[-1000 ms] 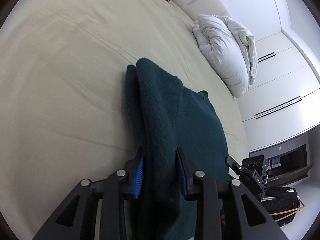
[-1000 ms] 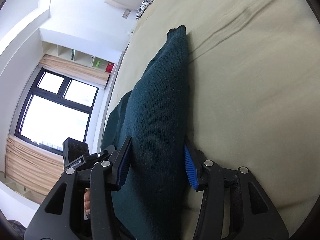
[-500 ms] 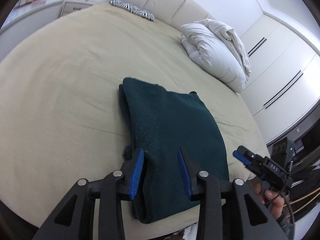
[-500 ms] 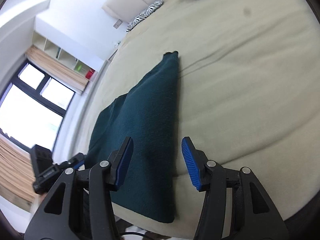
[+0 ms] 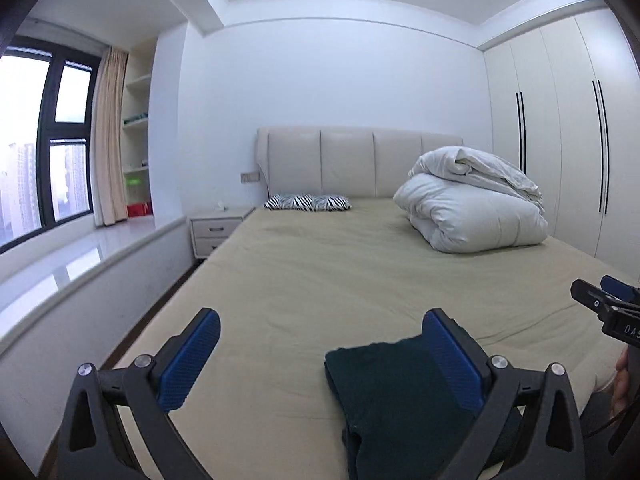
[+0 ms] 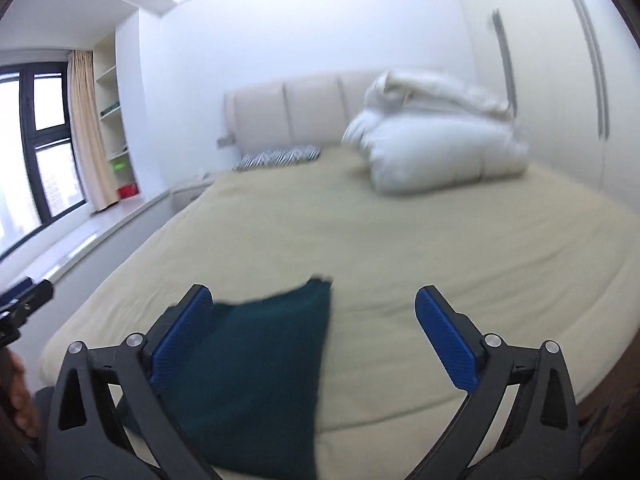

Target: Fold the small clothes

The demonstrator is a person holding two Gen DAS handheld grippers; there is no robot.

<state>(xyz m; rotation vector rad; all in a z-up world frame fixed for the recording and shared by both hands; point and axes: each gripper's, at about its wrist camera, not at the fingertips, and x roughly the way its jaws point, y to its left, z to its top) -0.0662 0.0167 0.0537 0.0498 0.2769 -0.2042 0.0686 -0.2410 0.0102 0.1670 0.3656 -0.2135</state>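
Note:
A dark green garment (image 5: 396,400) lies folded on the near edge of the beige bed (image 5: 340,264); it also shows in the right wrist view (image 6: 256,364). My left gripper (image 5: 320,360) is open wide and empty, held above and back from the garment, whose right part lies behind my right finger. My right gripper (image 6: 312,336) is open wide and empty too, above the garment's right edge. The tip of the right gripper shows at the far right of the left wrist view (image 5: 608,304).
A rolled white duvet (image 5: 472,208) lies at the bed's far right and a zebra-print pillow (image 5: 308,202) by the padded headboard (image 5: 352,160). A nightstand (image 5: 216,232) and window ledge (image 5: 60,272) run along the left. Wardrobes (image 5: 568,140) line the right wall.
Both grippers have let go of the garment, opened wide and pulled back and up from the bed. The garment now lies folded at the bed's near edge.

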